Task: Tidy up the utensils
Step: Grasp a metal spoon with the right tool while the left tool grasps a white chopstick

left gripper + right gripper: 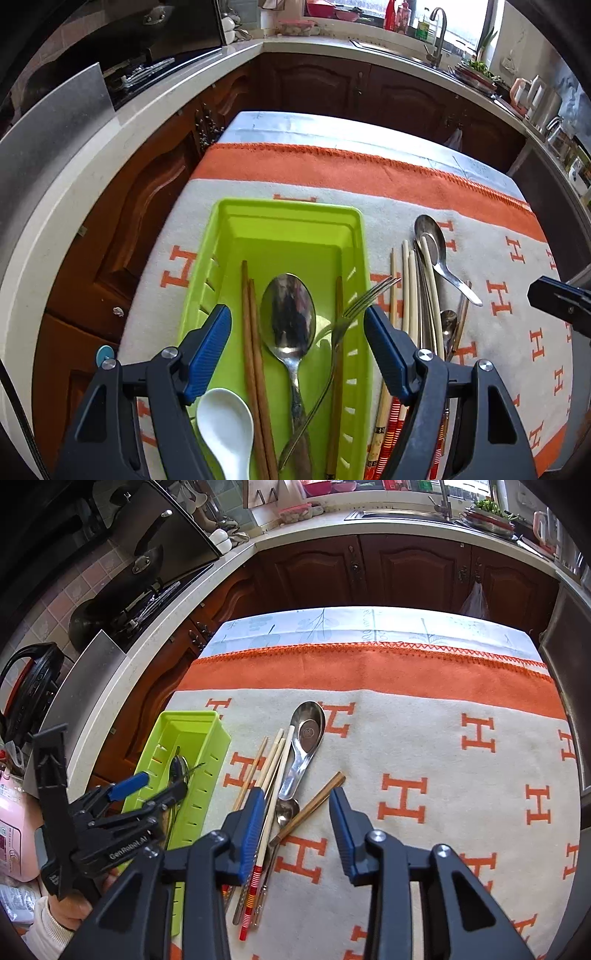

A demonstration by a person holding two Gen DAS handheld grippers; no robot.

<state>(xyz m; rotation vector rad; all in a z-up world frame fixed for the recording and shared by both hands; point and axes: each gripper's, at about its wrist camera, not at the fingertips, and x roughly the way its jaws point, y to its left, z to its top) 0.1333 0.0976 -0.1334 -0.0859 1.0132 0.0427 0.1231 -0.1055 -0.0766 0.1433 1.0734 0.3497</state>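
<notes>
The left gripper [297,328] hangs over the near half of the green tray [236,225], its blue pads [210,347] spread wide with nothing pressed between them. Under that gap lie a big steel spoon [288,314], bowl up, a fork [354,314] slanting across with its tines over the tray's right wall, and a pair of brown chopsticks [249,332] along the left. A white ceramic spoon [225,424] sits at the tray's near left corner, and one more dark chopstick [338,350] runs by the right wall.

The right gripper [297,812] points down at the loose pile on the cloth just right of the tray. Its jaws are partly open — the left pad [253,830] is right against the pale chopsticks [275,760], though I cannot tell whether it touches them, and the right pad stands clear, so nothing is gripped. Between the pads lie a small steel spoon [288,810] and a brown chopstick [321,794] angled to the far right. Further out rests a wide steel soup spoon [304,738], bowl toward the far side. Near the camera, red-striped chopstick ends [251,890] stick out.

All of it sits on an orange-and-cream tablecloth [443,775] with H marks. A hand [74,901] in a pale sleeve holds the left gripper's handle.
</notes>
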